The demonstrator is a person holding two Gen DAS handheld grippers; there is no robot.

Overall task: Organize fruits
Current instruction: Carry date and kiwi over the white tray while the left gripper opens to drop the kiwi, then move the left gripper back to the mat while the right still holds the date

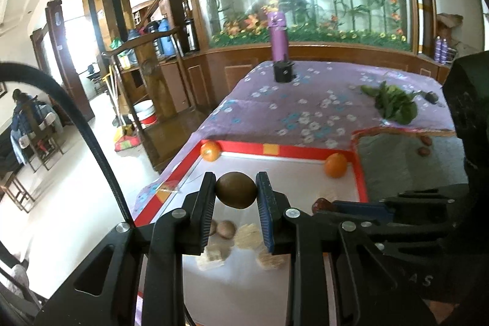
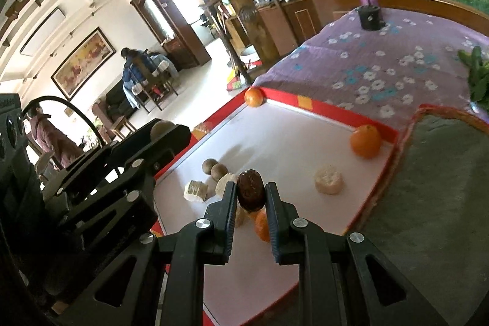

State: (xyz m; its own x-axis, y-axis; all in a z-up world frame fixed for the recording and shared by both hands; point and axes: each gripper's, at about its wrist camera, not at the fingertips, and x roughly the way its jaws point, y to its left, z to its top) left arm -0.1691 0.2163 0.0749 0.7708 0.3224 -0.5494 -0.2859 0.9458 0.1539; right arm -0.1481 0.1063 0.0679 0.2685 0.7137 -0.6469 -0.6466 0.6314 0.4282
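Left tongs [image 1: 236,190] pinch a brown fruit [image 1: 236,189]; right tongs [image 2: 251,197] a date [image 2: 250,188].

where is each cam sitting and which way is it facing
Left wrist: rides the left tongs, looking along them over the white tray toward the purple cloth; they clamp a brown round fruit; right tongs show at right.
Right wrist: rides the right tongs, gripping a dark red date.
Both share the tray and corner orange.

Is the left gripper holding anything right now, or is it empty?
Holding: the left gripper is shut on a round brown fruit, lifted above the white tray.
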